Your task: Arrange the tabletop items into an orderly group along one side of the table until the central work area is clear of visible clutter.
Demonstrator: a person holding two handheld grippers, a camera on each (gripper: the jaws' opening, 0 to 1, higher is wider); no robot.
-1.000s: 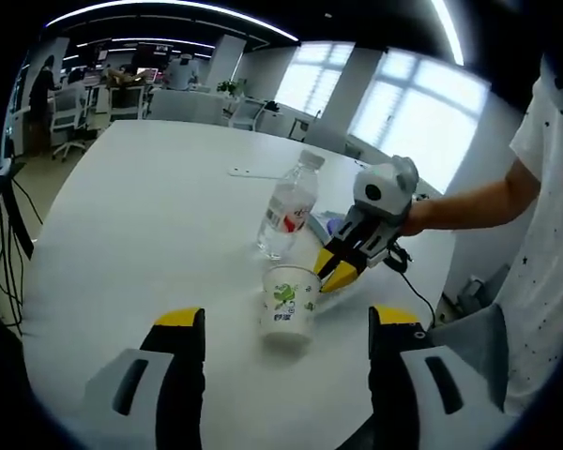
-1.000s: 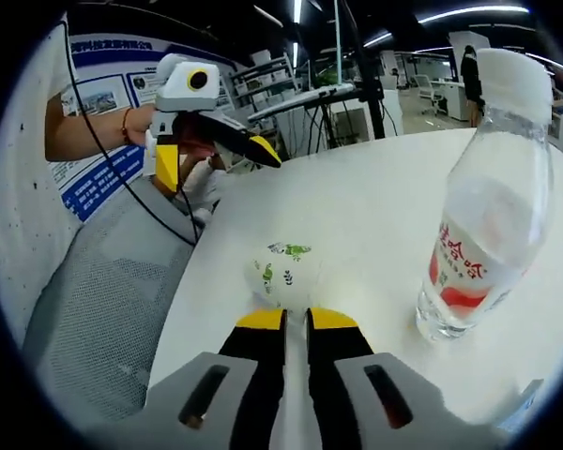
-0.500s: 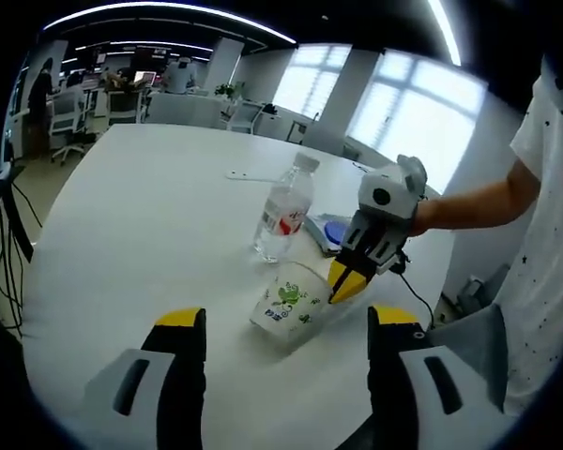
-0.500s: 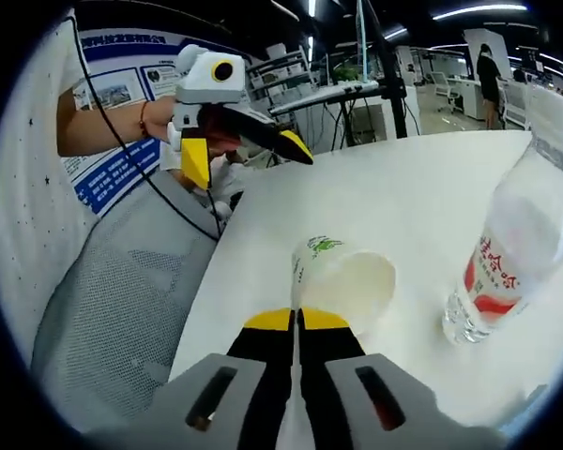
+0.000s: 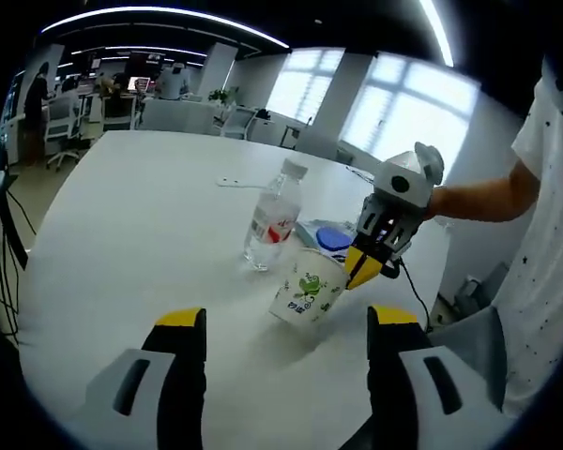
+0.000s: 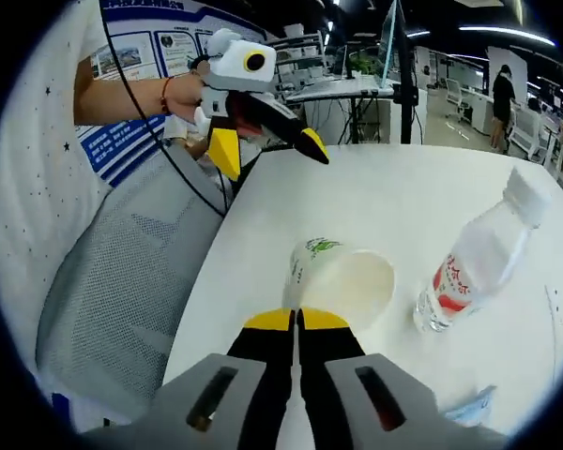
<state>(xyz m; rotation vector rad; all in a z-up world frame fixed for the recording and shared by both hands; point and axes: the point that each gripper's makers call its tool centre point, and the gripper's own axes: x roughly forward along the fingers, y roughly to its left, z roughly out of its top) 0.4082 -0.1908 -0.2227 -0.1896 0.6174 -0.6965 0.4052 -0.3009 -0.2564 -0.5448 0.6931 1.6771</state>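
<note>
Left gripper view
Left gripper (image 5: 286,328): own two yellow-tipped jaws rise from the bottom edge, spread wide apart with bare table between them, released and holding nothing
Paper cup (image 5: 307,286): white with a green print, tilted, its base lifted off the white table (image 5: 141,225); it sits just past the gap between the jaws
Right gripper (image 5: 371,267): comes in from the right on a person's hand; its yellow tips are pinched on the cup's rim
Water bottle (image 5: 268,220): clear, red label, white cap, upright on the table just beside the cup on its far left
Blue item (image 5: 333,238): flat thing with a blue round part, lying behind the cup; too hidden to tell what it is
Small white strip (image 5: 235,182): lies flat farther across the table, well apart from the bottle

Right gripper view
Right gripper (image 6: 296,319): jaws pressed together, clenched on the near rim of the paper cup (image 6: 342,281)
Cup: tipped, open mouth facing the camera, green print on its outer wall at upper left
Water bottle (image 6: 474,253): to the right of the cup, near it but apart
Left gripper (image 6: 267,136): held by a hand above the table's near-left edge, jaws splayed apart, nothing between them
Mesh chair back (image 6: 122,291): grey, beside the table's left edge
</note>
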